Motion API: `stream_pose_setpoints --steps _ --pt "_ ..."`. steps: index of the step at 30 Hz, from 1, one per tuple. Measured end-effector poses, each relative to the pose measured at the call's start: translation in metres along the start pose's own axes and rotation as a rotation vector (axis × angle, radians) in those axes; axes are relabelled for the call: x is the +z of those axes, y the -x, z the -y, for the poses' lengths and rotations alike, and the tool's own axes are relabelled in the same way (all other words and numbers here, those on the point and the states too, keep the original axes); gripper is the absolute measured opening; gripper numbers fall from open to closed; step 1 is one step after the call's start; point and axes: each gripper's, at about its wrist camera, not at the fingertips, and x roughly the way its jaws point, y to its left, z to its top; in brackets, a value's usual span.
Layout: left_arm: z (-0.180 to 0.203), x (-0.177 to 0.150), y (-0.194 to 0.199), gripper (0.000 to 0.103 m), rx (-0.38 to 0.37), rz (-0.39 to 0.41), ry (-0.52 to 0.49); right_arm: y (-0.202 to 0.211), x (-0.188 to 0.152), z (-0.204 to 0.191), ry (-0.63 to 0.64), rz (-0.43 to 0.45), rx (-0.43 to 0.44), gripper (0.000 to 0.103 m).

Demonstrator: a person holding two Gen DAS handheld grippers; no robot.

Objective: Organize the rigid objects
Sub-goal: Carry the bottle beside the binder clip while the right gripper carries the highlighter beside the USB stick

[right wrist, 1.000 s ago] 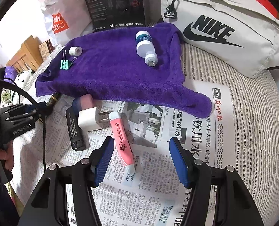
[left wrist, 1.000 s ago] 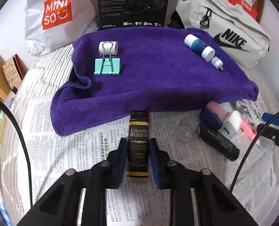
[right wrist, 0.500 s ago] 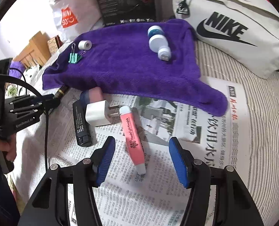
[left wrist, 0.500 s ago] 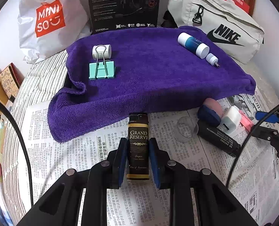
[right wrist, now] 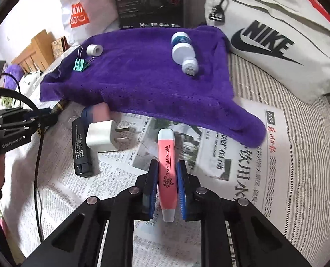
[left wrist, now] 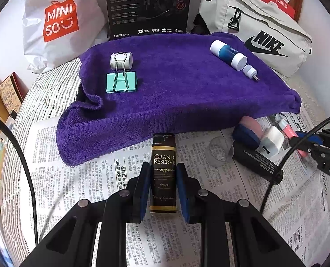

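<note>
Left gripper (left wrist: 163, 187) clamped on black GRAND RESERVE lighter (left wrist: 163, 171), blue pads pressed on both long sides, lighter lengthwise w/ top end toward purple towel (left wrist: 187, 93), bottom over newspaper (left wrist: 87, 178). Right gripper (right wrist: 167, 187) just closed; now squeezed on pink Flashlight pen (right wrist: 167, 171), pads on its mid part, white tip sticking back betw. the fingers, capped end pointing at towel edge. On towel: mint binder clip (left wrist: 121, 82) at left, touching small white roll (left wrist: 121, 60) behind it; blue-white bottle (left wrist: 228, 54) at right, lying down, w/ small white USB adapter (left wrist: 250, 72) just beside its cap. On newspaper betw. the two grippers: white charger plug (right wrist: 100, 139), prongs toward pen, resting partly on black flat battery (right wrist: 81, 146); pink-and-navy item (right wrist: 96, 113) just behind plug, near towel edge, type not clear. Clear round disc (left wrist: 219, 152) seen faintly on paper beside battery. Behind towel: MINISO bag (left wrist: 58, 22), black EDIFIER box (left wrist: 148, 6), grey NIKE bag (left wrist: 260, 37). Striped sheet (right wrist: 298, 133) under all.
</note>
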Motion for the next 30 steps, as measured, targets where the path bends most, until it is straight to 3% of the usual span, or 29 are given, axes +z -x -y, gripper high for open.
stream_pose_setpoints --steps 10,15,30 --pt "0.002 0.002 0.001 0.023 0.003 0.002 -0.011 -0.002 0.001 -0.010 0.077 -0.010 -0.054 0.019" --pt "-0.005 0.002 0.005 0.023 -0.044 -0.004 0.013 -0.001 0.002 -0.005 0.070 -0.023 -0.021 0.017" --pt "-0.032 -0.001 0.033 0.023 -0.038 0.022 0.044 0.016 0.011 -0.003 0.050 -0.003 0.004 0.017"
